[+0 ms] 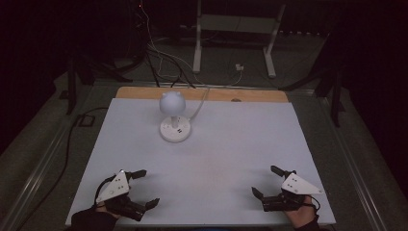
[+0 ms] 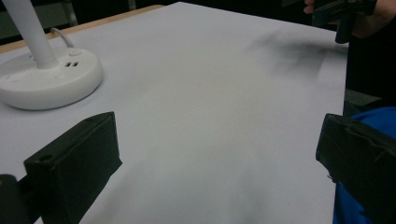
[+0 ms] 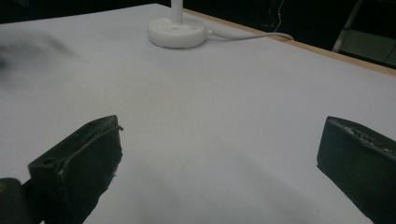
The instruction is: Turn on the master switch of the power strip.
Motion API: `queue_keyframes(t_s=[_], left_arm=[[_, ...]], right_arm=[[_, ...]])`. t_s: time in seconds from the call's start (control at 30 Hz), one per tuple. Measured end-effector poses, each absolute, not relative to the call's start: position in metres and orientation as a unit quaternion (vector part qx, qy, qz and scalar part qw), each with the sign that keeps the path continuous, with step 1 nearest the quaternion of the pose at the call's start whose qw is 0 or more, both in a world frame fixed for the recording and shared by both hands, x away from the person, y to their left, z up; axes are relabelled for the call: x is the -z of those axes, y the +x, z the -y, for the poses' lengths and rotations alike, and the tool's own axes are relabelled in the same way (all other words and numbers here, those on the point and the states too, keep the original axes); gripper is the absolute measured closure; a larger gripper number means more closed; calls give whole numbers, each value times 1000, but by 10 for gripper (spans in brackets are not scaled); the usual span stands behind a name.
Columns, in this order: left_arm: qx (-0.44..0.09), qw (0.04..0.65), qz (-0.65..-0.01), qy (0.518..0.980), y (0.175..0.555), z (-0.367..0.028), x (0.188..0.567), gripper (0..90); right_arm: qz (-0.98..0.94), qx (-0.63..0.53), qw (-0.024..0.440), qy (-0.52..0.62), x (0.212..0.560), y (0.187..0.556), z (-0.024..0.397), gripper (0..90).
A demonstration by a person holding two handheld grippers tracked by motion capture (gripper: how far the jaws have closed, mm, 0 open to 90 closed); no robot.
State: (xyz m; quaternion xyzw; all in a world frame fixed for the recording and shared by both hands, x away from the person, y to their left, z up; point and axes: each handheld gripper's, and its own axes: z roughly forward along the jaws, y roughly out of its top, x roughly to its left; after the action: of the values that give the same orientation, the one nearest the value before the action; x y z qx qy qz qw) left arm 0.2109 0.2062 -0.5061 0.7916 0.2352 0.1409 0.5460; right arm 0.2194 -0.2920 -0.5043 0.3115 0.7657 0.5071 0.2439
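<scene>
At the near left corner of the worktop (image 1: 240,144), a hand holds the left gripper (image 1: 143,187) with its two black jaws spread wide and nothing between them; they point toward the middle of the white sheet. In the left gripper view those jaws rise at the lower left and lower right with bare white surface between, and blue cloth (image 2: 359,163) shows behind the right one.

Toward the far edge, a little left of centre, stands a white lamp (image 1: 174,115). Its round base (image 1: 175,131) sits flat on the sheet, its stem (image 2: 32,35) rises upright, so the long axis is vertical, and a rounded head (image 1: 172,102) tops it. A white cord (image 1: 199,108) runs from the base toward the far edge and off the worktop.

At the near right corner, the right gripper (image 1: 266,182) is held with its jaws likewise spread and empty, pointing toward the left and the middle of the sheet. The right gripper view shows the lamp base well beyond them.
</scene>
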Motion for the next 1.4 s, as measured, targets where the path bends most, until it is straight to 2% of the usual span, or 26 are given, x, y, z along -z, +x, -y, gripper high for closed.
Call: queue_keyframes(t_s=[0.53,0.83,1.13,1.27,1.4], left_arm=[[-129,563,-250,777,215,-211,507,2],[-130,552,-248,785,216,-208,508,2],[-117,538,-251,796,217,-204,504,1],[-93,525,-247,809,219,-201,502,1],[-96,521,-239,814,220,-197,497,1]], right_arm=[[-766,-506,243,312,504,221,295,0],[-763,-508,249,312,503,219,295,0],[-764,-507,253,309,501,217,293,0],[-763,-509,254,308,500,217,292,0],[-760,-512,254,310,499,216,293,0]])
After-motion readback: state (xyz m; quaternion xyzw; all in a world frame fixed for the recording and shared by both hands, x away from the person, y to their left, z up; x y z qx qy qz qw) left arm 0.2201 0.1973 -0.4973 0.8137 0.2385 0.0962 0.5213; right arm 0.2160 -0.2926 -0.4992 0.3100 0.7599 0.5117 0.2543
